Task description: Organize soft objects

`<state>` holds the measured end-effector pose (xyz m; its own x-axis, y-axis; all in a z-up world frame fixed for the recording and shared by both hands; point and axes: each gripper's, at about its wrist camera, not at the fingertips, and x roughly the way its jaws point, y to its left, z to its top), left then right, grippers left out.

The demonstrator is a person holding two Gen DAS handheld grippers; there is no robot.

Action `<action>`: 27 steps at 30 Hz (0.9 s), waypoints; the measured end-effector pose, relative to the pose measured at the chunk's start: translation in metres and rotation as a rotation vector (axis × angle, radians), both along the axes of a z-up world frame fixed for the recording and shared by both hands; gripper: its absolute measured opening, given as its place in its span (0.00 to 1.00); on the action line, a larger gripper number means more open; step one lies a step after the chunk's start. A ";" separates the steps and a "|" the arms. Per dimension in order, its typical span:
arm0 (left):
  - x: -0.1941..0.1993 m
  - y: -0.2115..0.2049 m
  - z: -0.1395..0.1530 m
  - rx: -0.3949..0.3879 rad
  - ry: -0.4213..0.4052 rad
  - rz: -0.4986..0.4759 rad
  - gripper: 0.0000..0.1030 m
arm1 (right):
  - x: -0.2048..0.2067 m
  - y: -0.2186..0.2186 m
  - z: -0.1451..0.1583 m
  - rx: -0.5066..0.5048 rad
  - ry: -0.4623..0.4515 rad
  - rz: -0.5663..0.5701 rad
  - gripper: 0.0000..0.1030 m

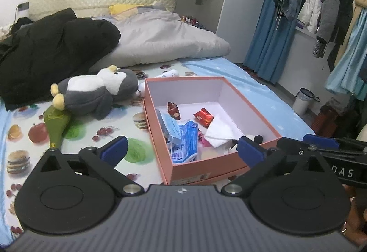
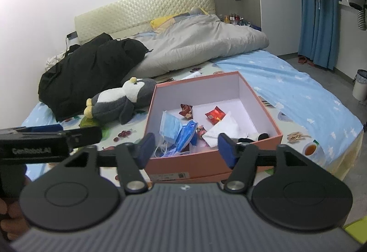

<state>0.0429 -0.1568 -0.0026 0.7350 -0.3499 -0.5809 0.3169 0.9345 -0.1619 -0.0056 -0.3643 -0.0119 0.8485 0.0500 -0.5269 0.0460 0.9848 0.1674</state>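
A grey and white plush penguin (image 1: 98,90) lies on its back on the bed, left of an open pink box (image 1: 160,137); both show in the right wrist view too, the penguin (image 2: 121,100) and the box (image 2: 206,160). The box holds a blue face mask (image 1: 170,128), a blue packet (image 1: 187,139), a red wrapper (image 1: 203,117) and a white tissue (image 1: 221,131). My left gripper (image 1: 182,148) is open and empty above the box's near edge. My right gripper (image 2: 185,148) is open and empty at the box's near wall. A green soft item (image 1: 55,121) lies under the penguin's feet.
A black jacket (image 1: 50,50) and a grey duvet (image 1: 165,38) lie further up the bed. Small wooden sticks (image 2: 297,136) lie right of the box. A white bin (image 1: 304,101) stands on the floor beside hanging clothes (image 1: 330,4).
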 end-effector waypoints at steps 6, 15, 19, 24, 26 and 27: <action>0.006 -0.001 -0.004 0.011 0.004 0.024 1.00 | 0.002 -0.006 -0.004 -0.039 0.013 -0.014 1.00; 0.011 -0.004 -0.009 0.033 0.028 0.034 1.00 | 0.001 -0.011 -0.004 -0.040 0.003 -0.038 1.00; 0.012 -0.005 -0.008 0.041 0.028 0.033 1.00 | 0.002 -0.010 -0.004 -0.041 0.000 -0.036 1.00; 0.011 -0.004 -0.006 0.040 0.022 0.031 1.00 | 0.002 -0.009 -0.003 -0.046 -0.004 -0.038 1.00; 0.010 -0.003 -0.005 0.038 0.024 0.029 1.00 | 0.002 -0.009 -0.003 -0.046 -0.004 -0.038 1.00; 0.010 -0.003 -0.005 0.037 0.022 0.026 1.00 | 0.002 -0.009 -0.003 -0.043 -0.004 -0.039 1.00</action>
